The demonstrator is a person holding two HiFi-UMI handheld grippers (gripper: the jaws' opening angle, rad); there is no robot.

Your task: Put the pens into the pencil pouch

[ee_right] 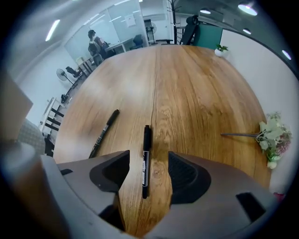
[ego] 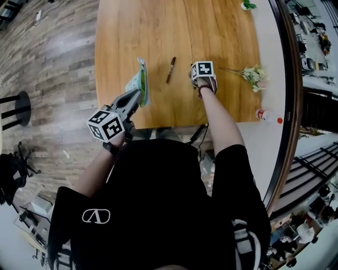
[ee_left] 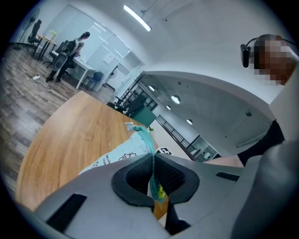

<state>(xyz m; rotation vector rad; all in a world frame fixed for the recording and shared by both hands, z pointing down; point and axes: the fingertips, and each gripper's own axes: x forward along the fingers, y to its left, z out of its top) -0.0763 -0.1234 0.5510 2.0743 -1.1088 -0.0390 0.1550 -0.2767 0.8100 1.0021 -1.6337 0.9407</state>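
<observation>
A white pencil pouch (ego: 138, 83) with a teal zip edge lies near the wooden table's (ego: 179, 31) left front. My left gripper (ego: 136, 97) is shut on that teal edge (ee_left: 150, 140), which runs up between the pads. One dark pen (ego: 170, 69) lies in the middle of the table. My right gripper (ego: 203, 74) points steeply down just right of it, fingertips hidden under its marker cube. In the right gripper view the gripper (ee_right: 145, 169) stands open over a black pen (ee_right: 146, 158) lying between the jaws, untouched. The other pen (ee_right: 104, 133) lies to its left.
A bunch of pale flowers (ego: 254, 75) with a long stem lies at the table's right edge. A small potted plant (ego: 246, 5) stands at the far right corner. A bottle with a red cap (ego: 268, 116) lies beyond the right front corner.
</observation>
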